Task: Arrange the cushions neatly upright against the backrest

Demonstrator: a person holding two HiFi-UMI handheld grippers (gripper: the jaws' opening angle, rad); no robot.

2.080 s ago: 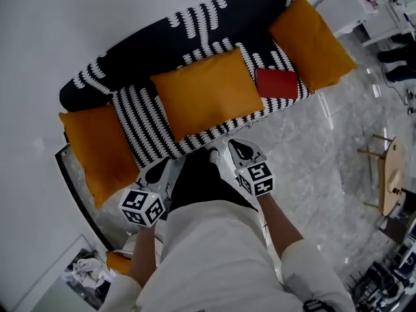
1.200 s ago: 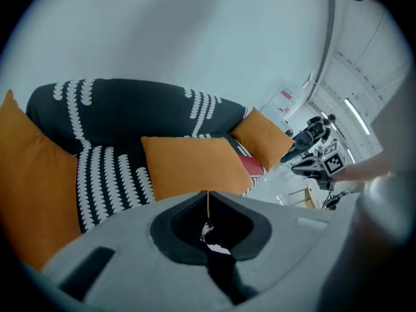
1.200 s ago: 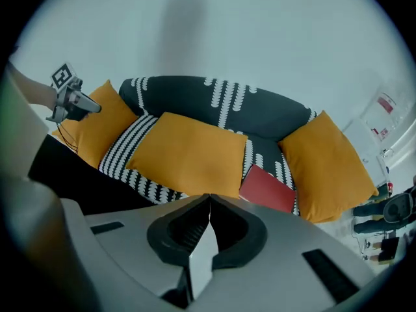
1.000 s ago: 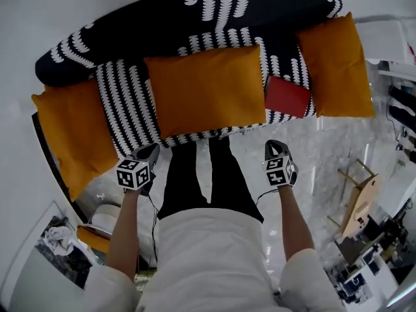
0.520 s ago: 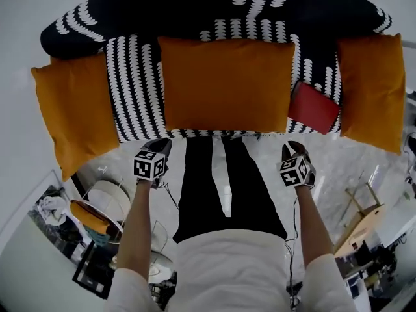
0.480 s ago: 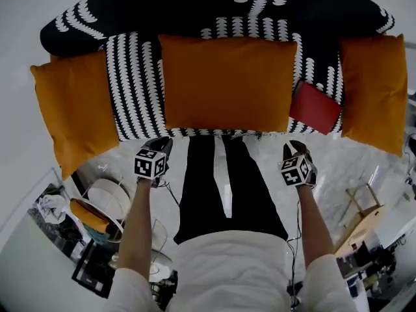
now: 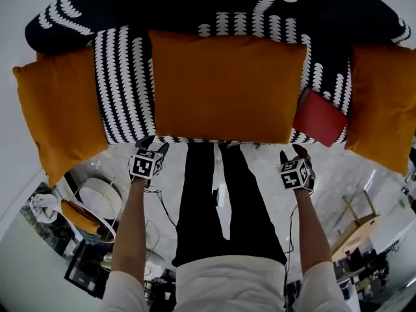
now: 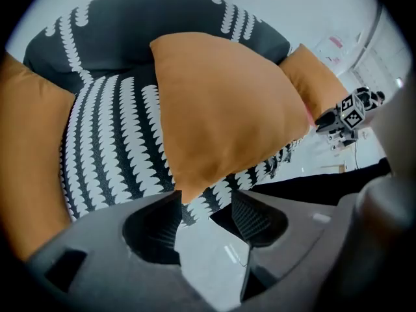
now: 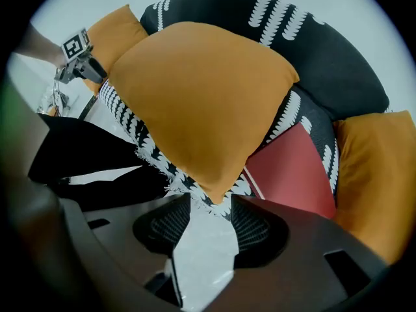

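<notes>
Both jaws just opened, clamping nothing; we lowered left gripper and right gripper to the middle cushion's front corners.

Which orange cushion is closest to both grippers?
The middle cushion, flat on the seat: its front corners sit just ahead of the left gripper and right gripper, whose empty jaws have just been opening. The others lie at the sofa's ends.

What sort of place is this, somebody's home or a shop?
Probably a living-room setting, though I cannot tell whether it is a real home or a staged room. A black-and-white patterned fabric sofa carries orange fabric cushions, and it stands on a glossy pale marble-look floor.
</notes>
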